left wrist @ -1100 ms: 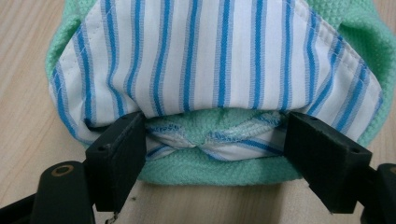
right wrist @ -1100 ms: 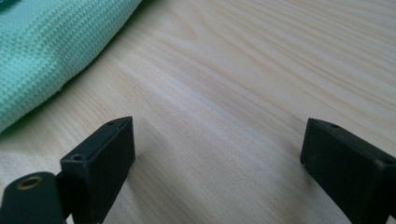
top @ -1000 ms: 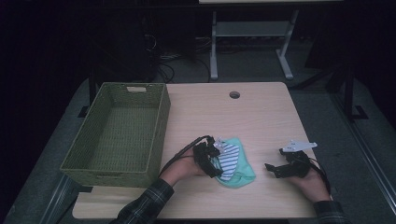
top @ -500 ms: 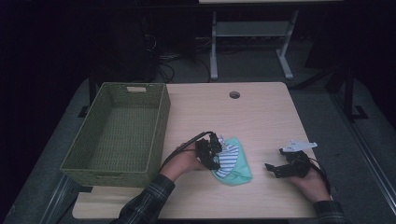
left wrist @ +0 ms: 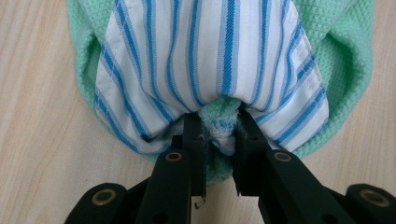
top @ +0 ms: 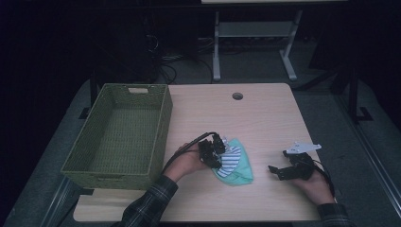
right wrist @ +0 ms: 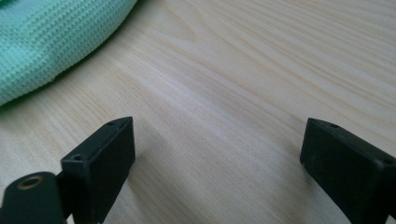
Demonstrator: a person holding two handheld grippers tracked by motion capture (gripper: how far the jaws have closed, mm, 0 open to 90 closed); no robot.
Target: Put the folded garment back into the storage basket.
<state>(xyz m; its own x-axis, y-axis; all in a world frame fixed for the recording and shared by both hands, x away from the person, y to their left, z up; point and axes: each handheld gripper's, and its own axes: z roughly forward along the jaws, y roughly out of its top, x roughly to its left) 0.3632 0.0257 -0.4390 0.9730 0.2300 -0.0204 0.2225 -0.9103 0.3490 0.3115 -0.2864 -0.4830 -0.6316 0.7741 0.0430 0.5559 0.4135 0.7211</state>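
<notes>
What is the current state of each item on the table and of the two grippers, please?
Left gripper: jaws have just been closing, now pinching a bunched fold of the cloth.
Right gripper: open, nothing between the jaws, resting low over bare table.
Cloth bundle: green with a blue-striped white layer, crumpled on the table.
Green basket: upright, empty, at the table's left edge.

Small garment (top: 232,163): mint-green waffle-knit cloth with a white panel (left wrist: 210,60) striped in blue on top. Lies crumpled on the wooden table (top: 265,123), near its front edge, right of the green woven basket (top: 118,135) and apart from it. Near edge bunched into a fold, pinched together.
</notes>
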